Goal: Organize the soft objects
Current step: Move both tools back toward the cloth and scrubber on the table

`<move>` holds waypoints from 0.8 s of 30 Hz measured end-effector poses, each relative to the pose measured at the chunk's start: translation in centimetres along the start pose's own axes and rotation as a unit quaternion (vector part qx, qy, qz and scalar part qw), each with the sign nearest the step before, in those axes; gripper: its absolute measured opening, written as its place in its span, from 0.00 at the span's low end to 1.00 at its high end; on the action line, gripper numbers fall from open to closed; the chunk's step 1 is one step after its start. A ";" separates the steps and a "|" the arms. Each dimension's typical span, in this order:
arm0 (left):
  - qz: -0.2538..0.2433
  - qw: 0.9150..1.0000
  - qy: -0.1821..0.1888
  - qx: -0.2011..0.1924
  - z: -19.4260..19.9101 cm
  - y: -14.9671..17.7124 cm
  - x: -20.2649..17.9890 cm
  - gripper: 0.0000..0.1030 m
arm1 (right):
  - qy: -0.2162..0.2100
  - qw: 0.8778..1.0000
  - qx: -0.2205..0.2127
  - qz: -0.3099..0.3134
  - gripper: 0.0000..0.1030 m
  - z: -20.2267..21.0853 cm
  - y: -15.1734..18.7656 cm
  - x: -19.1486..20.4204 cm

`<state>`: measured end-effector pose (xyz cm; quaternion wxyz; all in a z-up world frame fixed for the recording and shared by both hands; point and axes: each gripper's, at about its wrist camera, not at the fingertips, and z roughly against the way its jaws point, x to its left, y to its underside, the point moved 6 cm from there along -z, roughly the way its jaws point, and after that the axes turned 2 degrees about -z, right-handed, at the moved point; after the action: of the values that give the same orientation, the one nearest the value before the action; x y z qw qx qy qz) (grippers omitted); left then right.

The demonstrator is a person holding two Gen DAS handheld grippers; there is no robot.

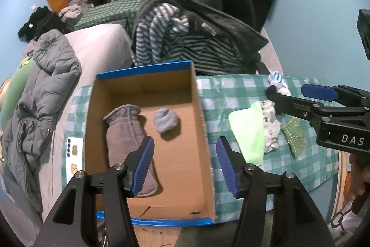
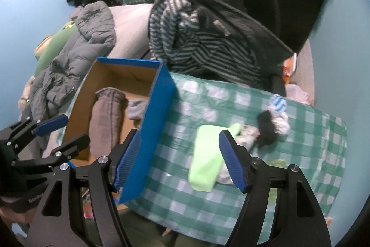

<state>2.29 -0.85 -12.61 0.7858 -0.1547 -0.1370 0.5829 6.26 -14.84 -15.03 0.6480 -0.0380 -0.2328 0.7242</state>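
A blue-rimmed cardboard box (image 1: 198, 108) (image 2: 159, 94) stands on the green checked tablecloth (image 1: 231, 94) (image 2: 208, 98). Inside lie a grey mitten (image 1: 124, 131) (image 2: 106, 117) and a small grey-blue rolled sock (image 1: 165, 123) (image 2: 136, 109). My left gripper (image 1: 185, 161) (image 2: 67, 132) hangs open over the box with nothing between its pads. To the right of the box lie a light green cloth (image 1: 249, 133) (image 2: 205, 161), a white patterned sock (image 1: 270, 131) (image 2: 247, 133), a black sock (image 2: 266, 129) and a blue-striped sock (image 1: 276, 79) (image 2: 278, 105). My right gripper (image 2: 179, 149) (image 1: 293, 94) is open and empty, straddling the box's right wall and the cloth.
A green glittery sponge (image 1: 294, 134) lies at the table's right side. A white phone (image 1: 74, 154) rests left of the box. Behind the table a chair carries striped and dark clothes (image 1: 185, 38) (image 2: 208, 38). A grey puffy jacket (image 1: 44, 85) lies on the bed at left.
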 end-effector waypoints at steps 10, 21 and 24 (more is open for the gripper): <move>-0.015 0.999 0.025 0.016 -1.2 -0.3 -4.4 0.61 | 0.032 0.999 0.013 -0.041 0.70 1.1 2.8 -7.0; -0.029 0.997 0.046 0.057 -4.3 0.5 -8.8 0.64 | 0.057 0.996 0.033 -0.066 0.70 1.1 6.1 -12.6; -0.032 0.996 0.046 0.066 -5.1 0.7 -9.6 0.64 | 0.060 0.995 0.038 -0.068 0.70 0.9 6.8 -13.5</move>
<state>1.02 -10.31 -17.92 0.8179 -0.1249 -0.0663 0.5578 1.80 -28.32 -20.18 0.7092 -0.0410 -0.1682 0.6834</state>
